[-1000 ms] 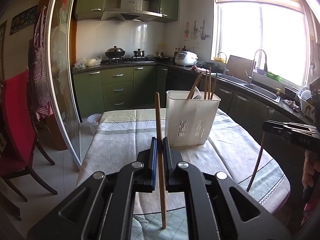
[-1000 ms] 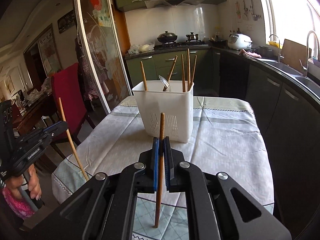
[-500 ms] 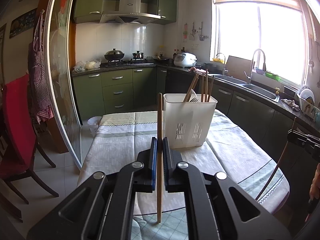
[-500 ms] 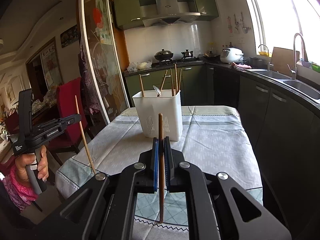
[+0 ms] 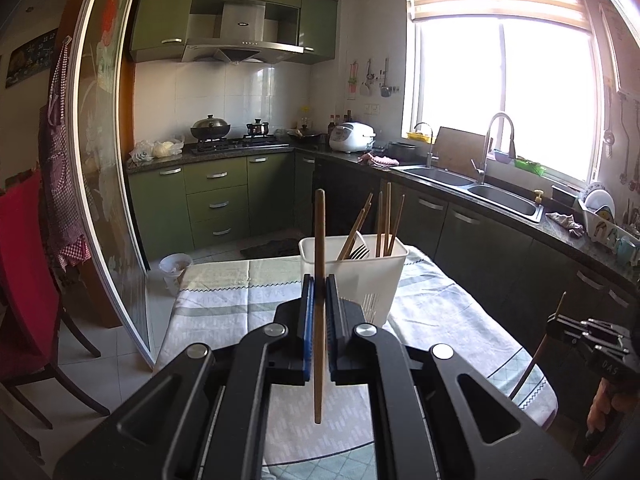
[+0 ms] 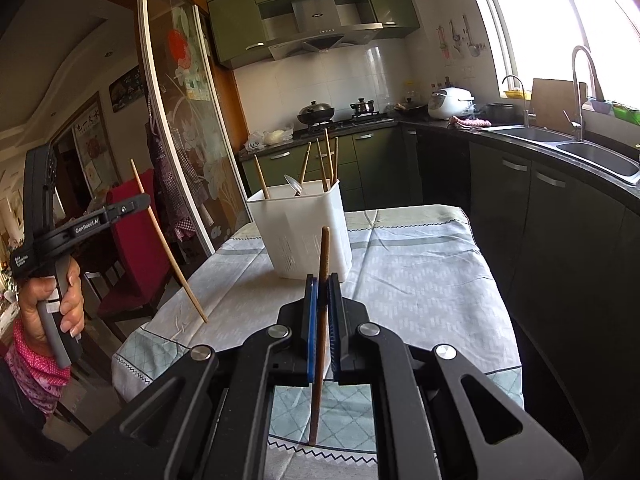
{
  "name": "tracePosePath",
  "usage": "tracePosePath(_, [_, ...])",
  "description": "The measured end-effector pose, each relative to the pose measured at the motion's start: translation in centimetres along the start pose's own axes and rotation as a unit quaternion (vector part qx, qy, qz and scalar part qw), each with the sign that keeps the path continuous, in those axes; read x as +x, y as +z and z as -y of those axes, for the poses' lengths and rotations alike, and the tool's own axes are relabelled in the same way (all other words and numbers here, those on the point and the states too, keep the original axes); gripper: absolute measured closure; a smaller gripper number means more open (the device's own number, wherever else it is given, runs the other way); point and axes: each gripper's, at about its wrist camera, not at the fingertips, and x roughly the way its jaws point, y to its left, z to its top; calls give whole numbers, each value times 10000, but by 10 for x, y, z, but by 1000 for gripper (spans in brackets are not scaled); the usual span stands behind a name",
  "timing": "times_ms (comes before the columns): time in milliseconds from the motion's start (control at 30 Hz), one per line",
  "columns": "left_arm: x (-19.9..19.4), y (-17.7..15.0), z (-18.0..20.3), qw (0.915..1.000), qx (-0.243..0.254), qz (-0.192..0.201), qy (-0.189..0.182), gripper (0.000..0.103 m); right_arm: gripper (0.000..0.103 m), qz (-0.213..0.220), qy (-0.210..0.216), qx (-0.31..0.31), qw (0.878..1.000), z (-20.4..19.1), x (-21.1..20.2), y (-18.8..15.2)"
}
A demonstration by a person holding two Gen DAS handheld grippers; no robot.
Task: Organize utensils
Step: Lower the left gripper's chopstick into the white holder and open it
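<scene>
Both cams are fisheyes riding right behind their own fingers, looking forward along them and a bit down at the table [image 5: 224, 304]. The left wrist view sits off the near end of the table, facing the stove wall with the window on its right. The right wrist view is a touch further right, angled toward the glass door. Both share the white utensil holder [image 5: 356, 276] [image 6: 300, 232], the tablecloth and the green cabinets. Each catches the other gripper at its frame edge, though in the left view it's dim and probably half cut off.
</scene>
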Motion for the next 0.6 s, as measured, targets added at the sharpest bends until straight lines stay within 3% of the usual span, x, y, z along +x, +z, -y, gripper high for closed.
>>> tracePosePath(400, [31, 107, 16, 9983, 251, 515, 72, 98, 97, -9, 93, 98, 9999, 9, -3, 0])
tracePosePath(600, [64, 141, 20, 9950, 284, 913, 285, 98, 97, -18, 123, 95, 9999, 9, -2, 0])
